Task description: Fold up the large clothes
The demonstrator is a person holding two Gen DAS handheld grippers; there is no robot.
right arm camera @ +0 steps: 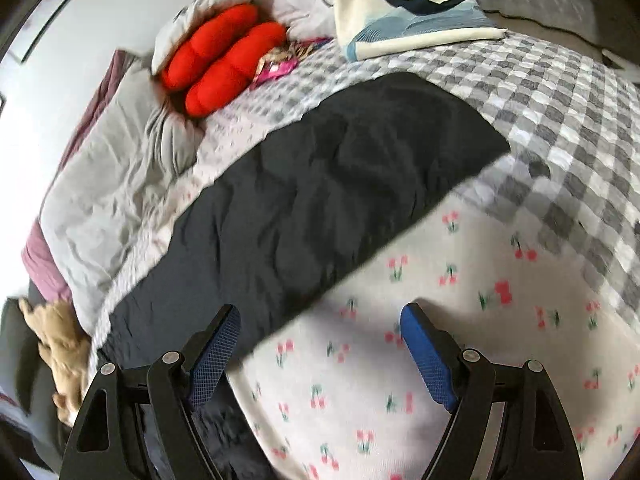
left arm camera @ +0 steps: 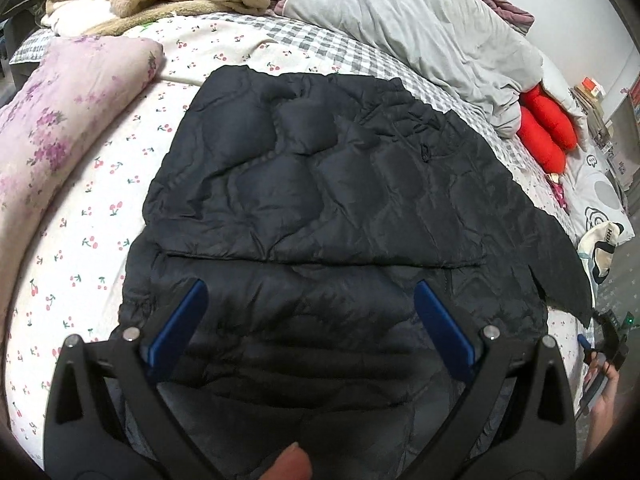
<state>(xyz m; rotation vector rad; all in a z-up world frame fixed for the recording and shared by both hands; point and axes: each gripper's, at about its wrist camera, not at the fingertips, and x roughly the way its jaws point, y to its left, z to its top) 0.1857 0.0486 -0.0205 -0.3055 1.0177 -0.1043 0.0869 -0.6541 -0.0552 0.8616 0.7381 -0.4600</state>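
We have black quilted jacket (left arm camera: 320, 184) spread flat on cherry-print bedsheet (left arm camera: 80, 240), 1 sleeve (right arm camera: 320, 200) stretched out toward red plush (right arm camera: 224, 68) and tote bag (right arm camera: 400, 8). Left gripper (left arm camera: 310, 312) hovers over jacket's near part, jaws wide apart, nothing held. Right gripper (right arm camera: 320, 340) sits at sleeve edge, jaws apart too, gripping nothing. Right view is blurry. Progress, our guess: jacket laid out, maybe 1 seam-like crease across body, can't tell if real fold. Sleeves not tucked yet, so most folding left.
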